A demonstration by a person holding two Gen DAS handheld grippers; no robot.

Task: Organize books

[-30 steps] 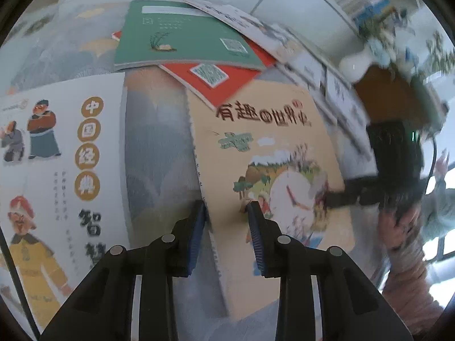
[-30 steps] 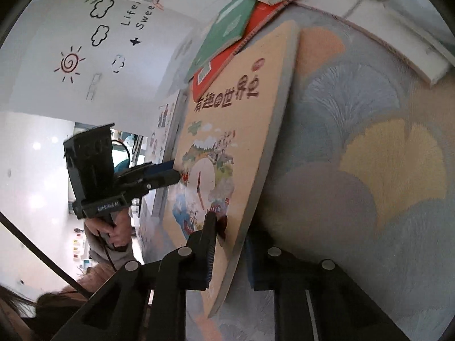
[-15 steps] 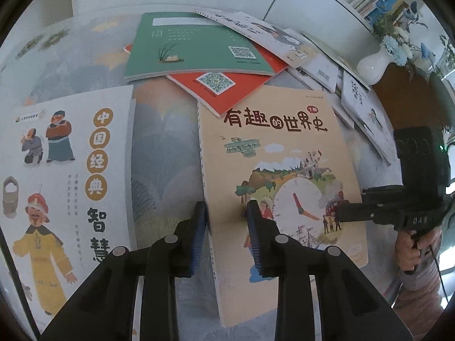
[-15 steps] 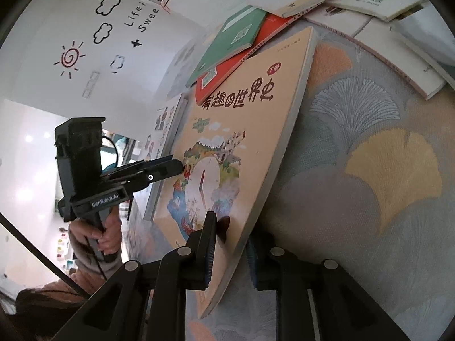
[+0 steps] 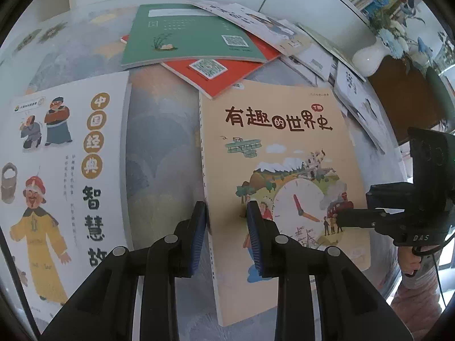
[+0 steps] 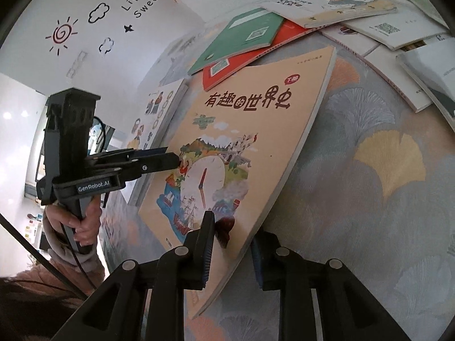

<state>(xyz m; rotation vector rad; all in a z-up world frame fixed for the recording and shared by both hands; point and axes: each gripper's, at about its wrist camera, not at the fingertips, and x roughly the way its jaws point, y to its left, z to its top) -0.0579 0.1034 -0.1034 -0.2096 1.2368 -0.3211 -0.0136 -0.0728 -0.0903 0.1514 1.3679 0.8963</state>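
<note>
A tan picture book with a clock on its cover [image 5: 287, 153] lies on the patterned tablecloth; it also shows in the right wrist view [image 6: 244, 130]. My left gripper [image 5: 226, 221] is shut on its left spine edge. My right gripper [image 6: 231, 241] is shut on its right edge, which is raised off the cloth. The right gripper [image 5: 352, 216] shows in the left wrist view, and the left gripper [image 6: 173, 162] in the right wrist view. A white picture book with cartoon figures [image 5: 57, 164] lies to the left. A green book [image 5: 187, 37] rests on a red book [image 5: 221, 74] behind.
Several white books [image 6: 378, 28] lie scattered at the back right of the table. A white vase with flowers [image 5: 369, 56] stands on a brown stand at the far right. A white wall with drawings [image 6: 99, 20] is at the left.
Both grippers keep hold of the tan book. The view has pulled back and levelled, so the book lies flatter and more of its cover shows.
</note>
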